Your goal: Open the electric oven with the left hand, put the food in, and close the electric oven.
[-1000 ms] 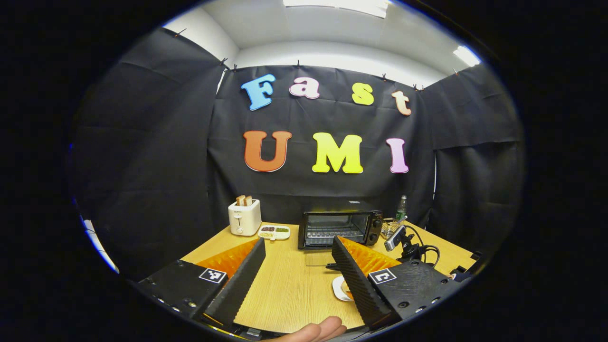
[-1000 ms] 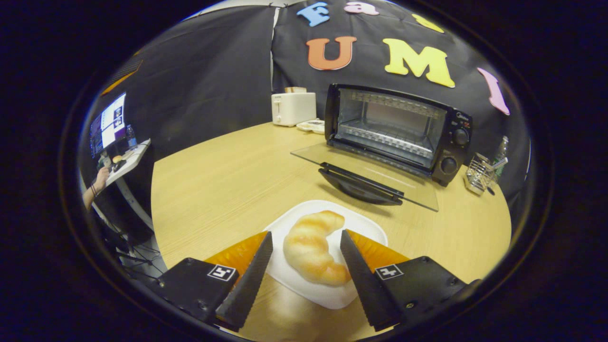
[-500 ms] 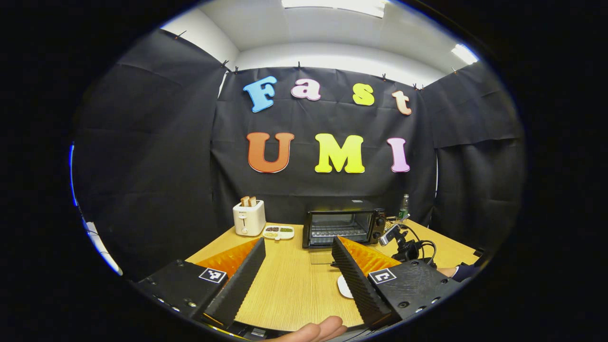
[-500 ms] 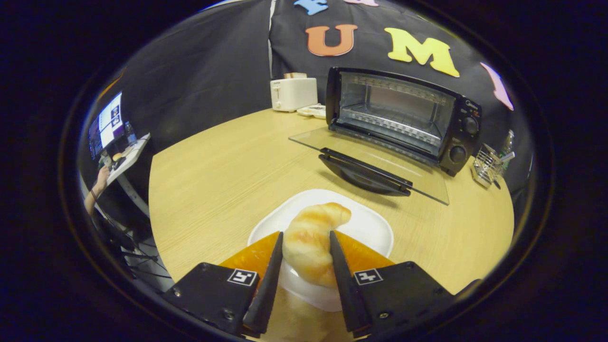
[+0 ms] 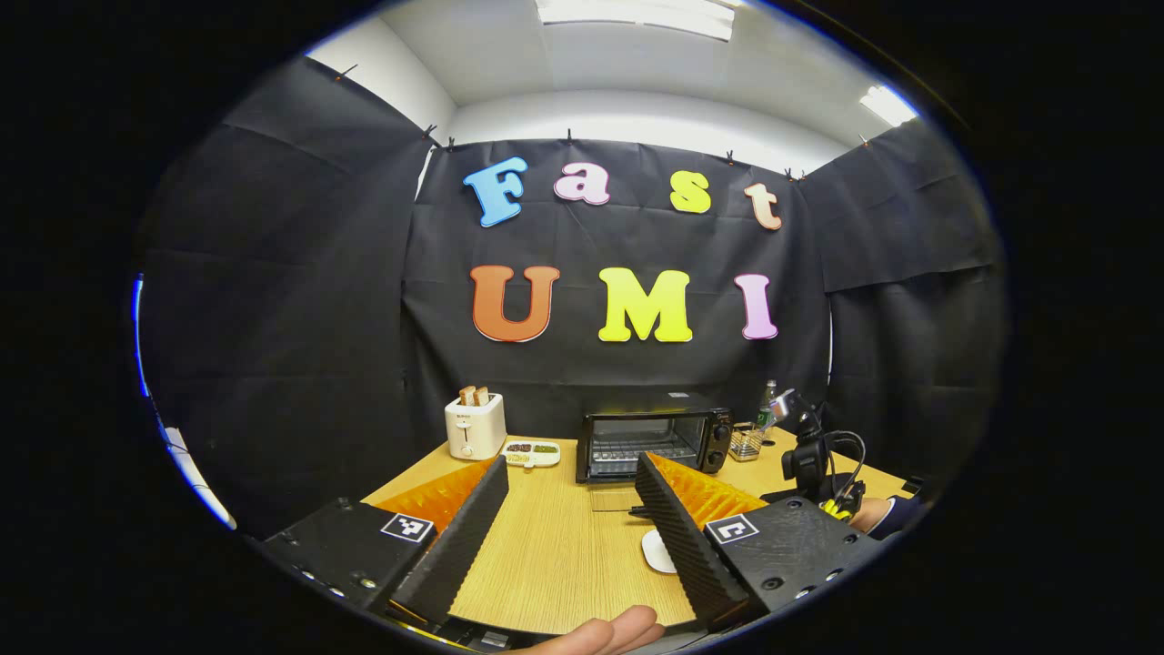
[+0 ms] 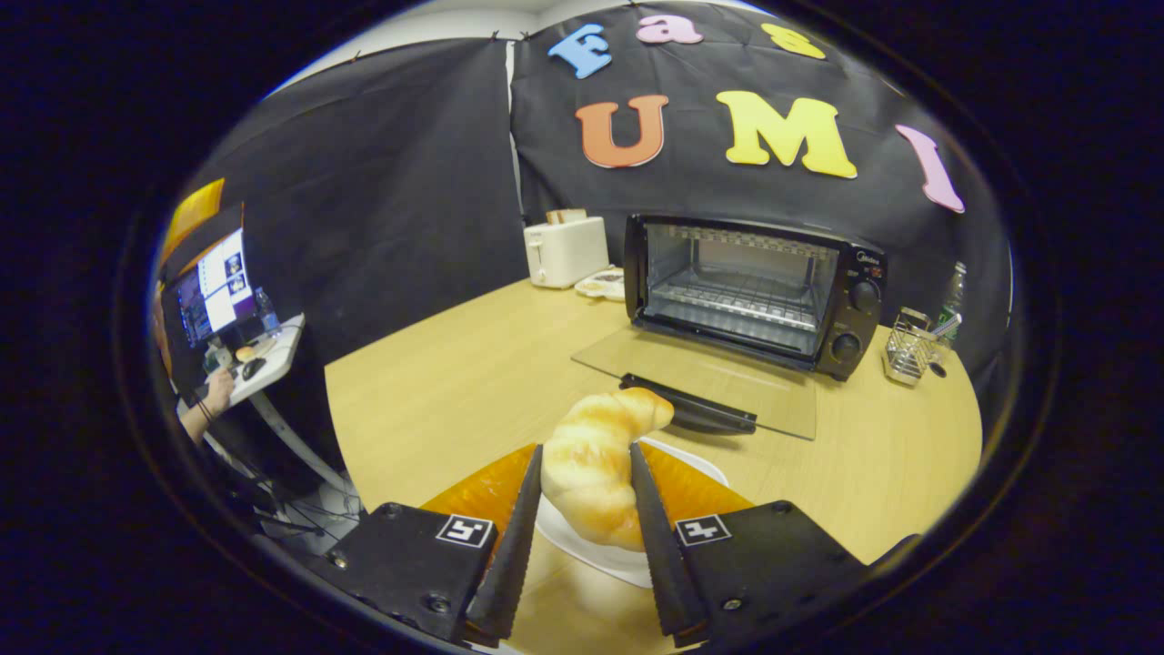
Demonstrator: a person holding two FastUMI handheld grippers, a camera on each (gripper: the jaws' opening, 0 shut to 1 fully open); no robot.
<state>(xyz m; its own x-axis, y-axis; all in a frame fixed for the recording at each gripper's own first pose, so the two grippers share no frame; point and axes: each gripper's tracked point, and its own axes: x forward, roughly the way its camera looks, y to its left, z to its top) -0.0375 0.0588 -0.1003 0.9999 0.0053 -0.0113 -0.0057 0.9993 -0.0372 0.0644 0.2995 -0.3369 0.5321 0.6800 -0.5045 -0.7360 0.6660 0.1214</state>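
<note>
Right gripper view: ahead of the fingers, wooden table (image 6: pixel 436 391); beyond it, electric oven (image 6: pixel 755 291) with glass door (image 6: pixel 700 382) dropped flat. Right gripper (image 6: pixel 582 509) clamped on croissant (image 6: pixel 596 464), lifted above white plate (image 6: pixel 700 473). Left gripper view: left gripper (image 5: pixel 568 509) spread wide, holding nothing, above the table; oven well ahead; plate just beside the right-hand finger.

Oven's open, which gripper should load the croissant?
Right. The right gripper is shut on the croissant, held above the white plate, facing the open oven with its glass door down. The left gripper is open, holding nothing, farther back.
</note>
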